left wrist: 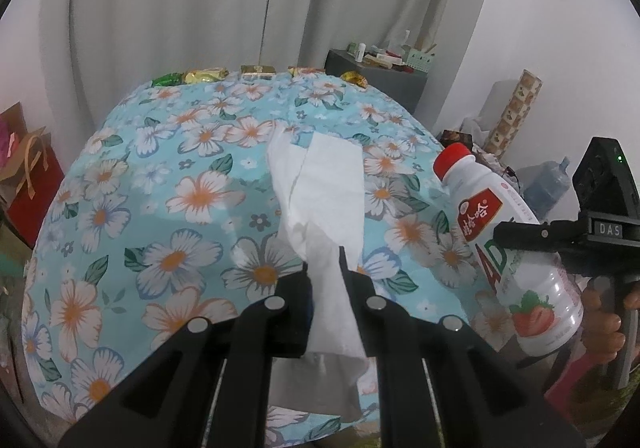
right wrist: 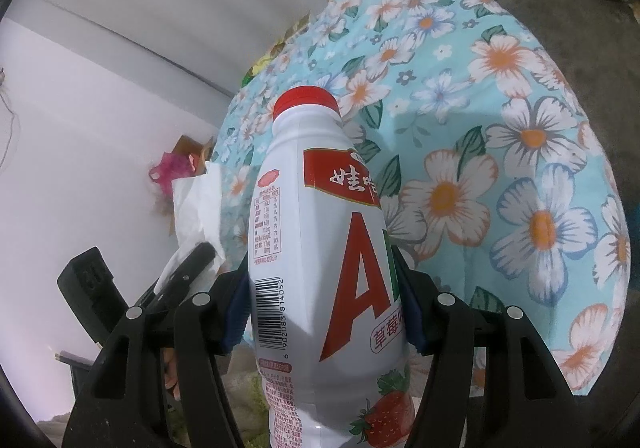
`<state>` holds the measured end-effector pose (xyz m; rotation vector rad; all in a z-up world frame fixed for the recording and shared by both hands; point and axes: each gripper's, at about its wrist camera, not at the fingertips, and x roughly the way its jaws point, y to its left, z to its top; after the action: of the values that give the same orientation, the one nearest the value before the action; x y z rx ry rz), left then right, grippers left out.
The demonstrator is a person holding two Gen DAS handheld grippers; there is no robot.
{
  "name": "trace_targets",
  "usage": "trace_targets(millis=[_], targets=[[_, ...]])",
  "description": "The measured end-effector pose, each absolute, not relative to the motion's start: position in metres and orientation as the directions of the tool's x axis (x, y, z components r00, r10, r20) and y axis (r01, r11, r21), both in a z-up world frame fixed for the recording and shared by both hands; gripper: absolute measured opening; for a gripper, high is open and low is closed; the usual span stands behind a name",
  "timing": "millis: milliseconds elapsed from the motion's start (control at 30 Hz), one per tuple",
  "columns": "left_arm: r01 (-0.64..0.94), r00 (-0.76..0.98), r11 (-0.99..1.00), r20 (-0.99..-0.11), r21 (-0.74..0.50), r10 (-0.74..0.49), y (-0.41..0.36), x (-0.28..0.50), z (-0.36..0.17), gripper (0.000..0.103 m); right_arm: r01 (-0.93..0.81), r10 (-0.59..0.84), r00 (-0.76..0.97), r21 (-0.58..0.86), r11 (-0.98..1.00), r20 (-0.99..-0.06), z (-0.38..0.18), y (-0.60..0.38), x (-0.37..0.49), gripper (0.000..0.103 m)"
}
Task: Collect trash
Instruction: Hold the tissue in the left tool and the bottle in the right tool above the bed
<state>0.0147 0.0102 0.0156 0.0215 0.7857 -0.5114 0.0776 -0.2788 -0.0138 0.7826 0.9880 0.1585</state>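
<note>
A round surface [left wrist: 120, 208] under a blue floral cloth fills both views, with a pale curtain [left wrist: 180, 8] hanging behind it, a few foil-wrapped candies [left wrist: 204, 75] lined along its far edge, and gift bags [left wrist: 28, 172] on the floor to one side. The left tool [left wrist: 324, 268] is closed tight on a white tissue [left wrist: 320, 184], which stands crumpled above its tips and hangs slack below them, lifted off the cloth. The right tool [right wrist: 324, 312] is clamped around the middle of a white strawberry-drink bottle [right wrist: 320, 248] with a red cap, its blue pads pressing on either side of the label; the bottle is held up beside the surface, neck pointing away from the camera. Both pieces of trash look to be in hand, so the step now is most likely carrying them to a bin, though no bin shows in either view and where it sits cannot be told. To do that well, keep both grips firm and steady: the tissue is pinched by a thin fold and could slip or tear if swung, and the smooth bottle could pivot between the pads if the right wrist tips sharply. Move both hands together, clear of the cloth's edge, and release only once each item is over the container.
</note>
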Motion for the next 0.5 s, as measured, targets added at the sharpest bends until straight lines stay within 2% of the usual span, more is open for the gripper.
trace_targets(millis=[500], targets=[[0.513, 0.589, 0.848, -0.663, -0.136, -0.463, -0.018, 0.004, 0.030, 0.008, 0.232, 0.428, 0.619, 0.674, 0.702, -0.659, -0.002, -0.302, 0.049, 0.058]])
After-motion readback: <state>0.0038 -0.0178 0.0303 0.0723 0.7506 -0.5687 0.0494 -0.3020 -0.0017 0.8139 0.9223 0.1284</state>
